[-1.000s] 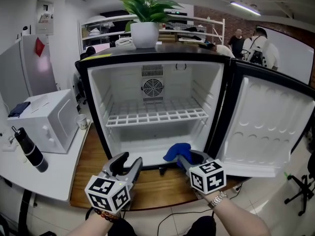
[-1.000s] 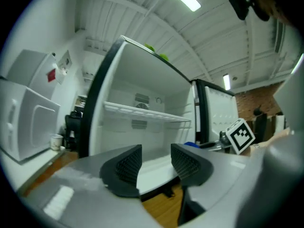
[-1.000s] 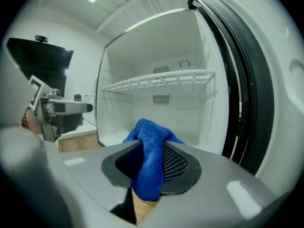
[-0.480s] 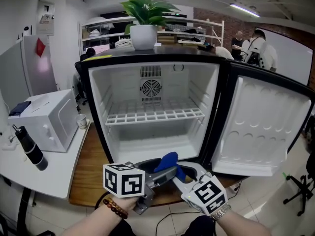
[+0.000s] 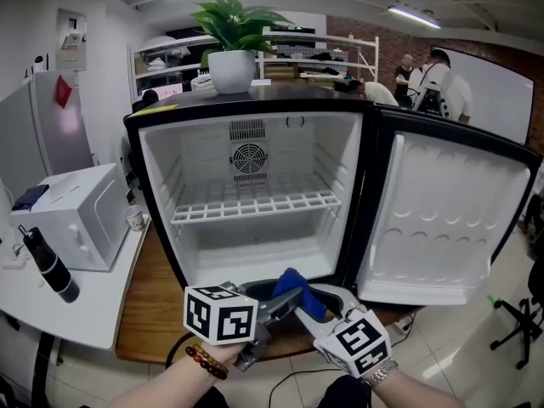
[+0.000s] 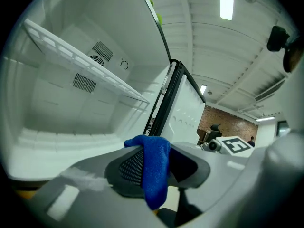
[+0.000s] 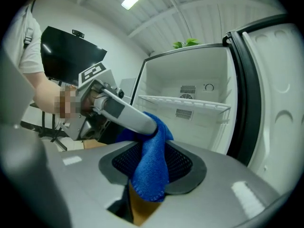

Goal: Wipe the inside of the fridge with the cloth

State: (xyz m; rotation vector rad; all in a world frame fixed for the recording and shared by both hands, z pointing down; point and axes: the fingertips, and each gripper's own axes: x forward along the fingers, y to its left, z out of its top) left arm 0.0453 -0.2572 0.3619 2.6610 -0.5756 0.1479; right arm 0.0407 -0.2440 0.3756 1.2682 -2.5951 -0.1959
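The blue cloth hangs between my two grippers, low in front of the open white fridge. My left gripper reaches in from the left; its jaws have just been closing and now pinch the cloth. In the right gripper view a left finger lies on top of the cloth. My right gripper has just been opening its jaws. The cloth droops loosely between its pads without being pressed. The fridge's wire shelf is bare.
The fridge door stands wide open at the right. The fridge rests on a wooden platform. Left of it are a white microwave, a black bottle and a small cup. A potted plant tops the fridge. People stand far behind.
My left gripper swung right from the platform's front to the cloth and closed on it. My right gripper drew back a little toward me and loosened its jaws around the cloth.
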